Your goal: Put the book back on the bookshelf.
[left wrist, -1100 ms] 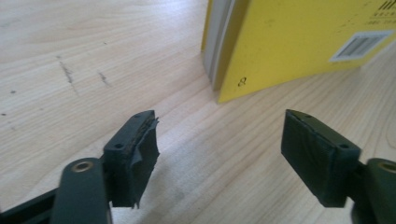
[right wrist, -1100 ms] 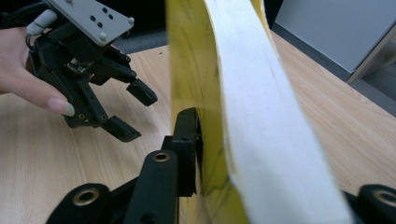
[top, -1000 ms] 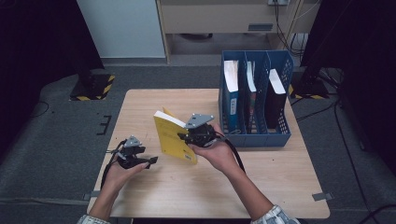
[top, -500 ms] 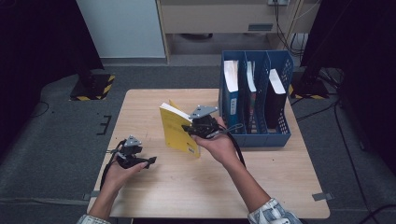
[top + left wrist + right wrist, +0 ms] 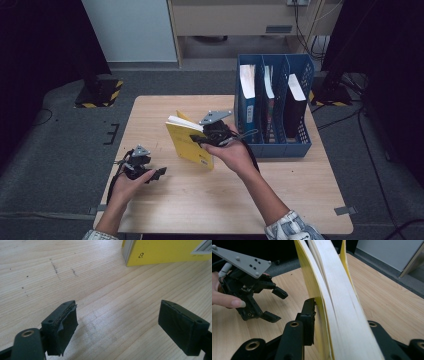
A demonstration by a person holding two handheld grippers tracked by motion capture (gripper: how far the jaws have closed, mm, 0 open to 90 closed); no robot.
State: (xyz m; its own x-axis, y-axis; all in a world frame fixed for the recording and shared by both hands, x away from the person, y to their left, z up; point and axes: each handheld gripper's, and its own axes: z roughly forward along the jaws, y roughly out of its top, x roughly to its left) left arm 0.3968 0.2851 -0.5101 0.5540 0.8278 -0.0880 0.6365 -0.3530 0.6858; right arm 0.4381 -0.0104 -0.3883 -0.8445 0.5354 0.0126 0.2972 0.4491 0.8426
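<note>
A yellow paperback book [image 5: 189, 144] stands nearly upright over the middle of the wooden table [image 5: 210, 205]. My right gripper [image 5: 199, 139] is shut on its upper edge from the right. In the right gripper view the white page block [image 5: 337, 297] is pinched between the jaws, and one black pad [image 5: 310, 315] presses on the yellow cover. My left gripper [image 5: 156, 174] rests low at the table's left, open and holding nothing. In the left gripper view the pads [image 5: 63, 325] stand wide apart over bare wood, with the book's lower corner [image 5: 160, 252] ahead. I cannot tell whether the book touches the table.
A blue file rack [image 5: 274, 145] stands at the table's back right, just right of the book. It holds three upright books or binders [image 5: 248, 95]. The right gripper view takes in the left gripper [image 5: 274, 305] and a hand. Dark floor surrounds the table.
The right gripper has tipped the book more upright and shifted it slightly toward the rack. The left gripper has stayed in place.
</note>
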